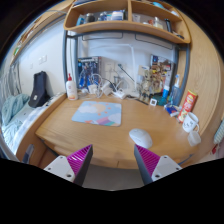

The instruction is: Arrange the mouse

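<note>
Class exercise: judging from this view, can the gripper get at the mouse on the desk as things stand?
Probably yes. The gripper is open, and the mouse lies on the desk just ahead of the right finger, with nothing between. It would need to shift slightly right.

desk front [100,145] free btwn mouse pad [97,113] & mouse [140,137]; clutter [178,104] crowds right.

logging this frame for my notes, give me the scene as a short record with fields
surface: light wooden desk
target: white rounded computer mouse, on the desk just ahead of the right finger
mat: pale blue patterned mouse pad, left of the mouse, apart from it
gripper: gripper, fingers open, holding nothing, short of the mouse
clutter: white bottle at the back left
overhead: wooden shelf
</note>
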Demonstrator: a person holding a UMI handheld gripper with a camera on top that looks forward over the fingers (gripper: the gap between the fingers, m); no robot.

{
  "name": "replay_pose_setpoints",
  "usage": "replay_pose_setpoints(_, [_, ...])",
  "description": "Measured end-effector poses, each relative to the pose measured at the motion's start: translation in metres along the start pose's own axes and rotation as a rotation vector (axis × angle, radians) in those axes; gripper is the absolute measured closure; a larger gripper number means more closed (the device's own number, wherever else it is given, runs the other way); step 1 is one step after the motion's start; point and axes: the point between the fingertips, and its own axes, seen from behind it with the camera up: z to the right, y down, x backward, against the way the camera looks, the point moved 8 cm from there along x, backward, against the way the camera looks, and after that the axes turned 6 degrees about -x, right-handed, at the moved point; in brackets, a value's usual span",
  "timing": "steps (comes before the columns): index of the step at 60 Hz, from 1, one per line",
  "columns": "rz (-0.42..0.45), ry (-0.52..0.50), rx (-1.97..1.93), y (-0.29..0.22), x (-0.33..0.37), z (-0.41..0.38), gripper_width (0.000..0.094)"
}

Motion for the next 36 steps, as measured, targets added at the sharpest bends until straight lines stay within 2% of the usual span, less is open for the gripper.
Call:
replay_pose_setpoints(7, [-0.038, 0.051, 0.012, 0.031, -0.017, 0.044, 0.0100])
replay_pose_setpoints(15, [-0.064, 0.071, 0.001, 0.044, -0.035, 0.083, 0.0100])
replay_pose_setpoints(36, [-0.046, 0.031, -0.020, 0.018, -0.121, 0.132, 0.0100])
